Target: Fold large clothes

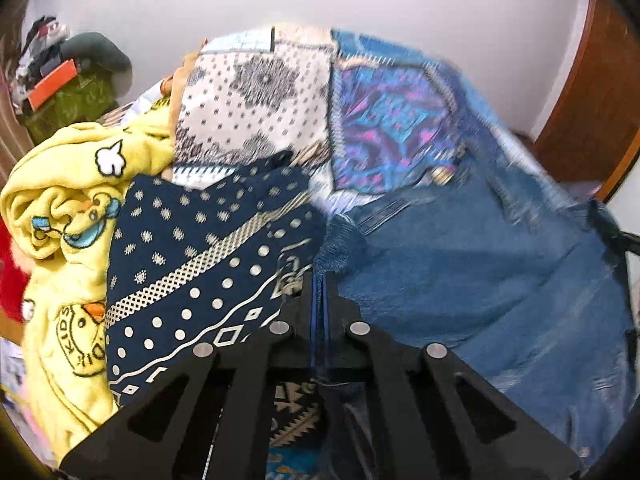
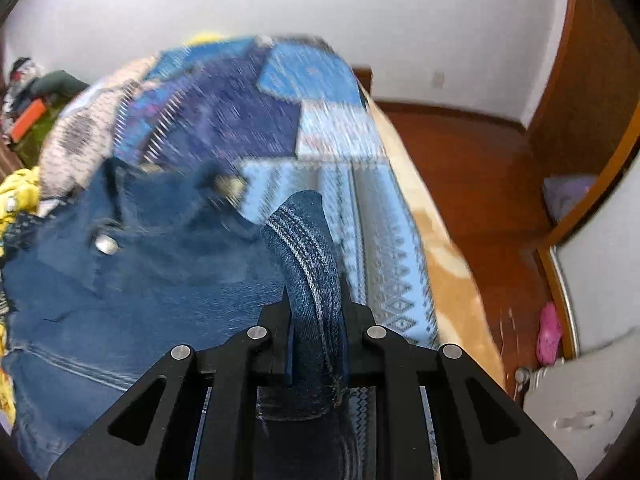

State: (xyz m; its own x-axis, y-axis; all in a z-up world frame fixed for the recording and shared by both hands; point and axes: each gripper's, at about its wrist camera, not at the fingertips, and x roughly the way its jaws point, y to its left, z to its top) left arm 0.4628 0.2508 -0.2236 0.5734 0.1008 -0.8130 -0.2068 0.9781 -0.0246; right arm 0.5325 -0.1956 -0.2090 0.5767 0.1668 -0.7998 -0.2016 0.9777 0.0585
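Denim jeans (image 2: 132, 280) lie spread over the patchwork bedspread (image 1: 256, 104), beside a yellow fleece garment (image 1: 68, 216). Left gripper (image 1: 320, 292) pinches a thin frayed edge of the jeans with its jaws fully closed. Right gripper (image 2: 316, 300) clamps a thick stitched fold of the same jeans above the bedspread's edge.

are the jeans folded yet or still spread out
Still spread, not folded: the jeans lie open across the bed, waistband button showing, both grippers pinching their edges.

Yellow garment (image 1: 80, 216) seemingly crowds left
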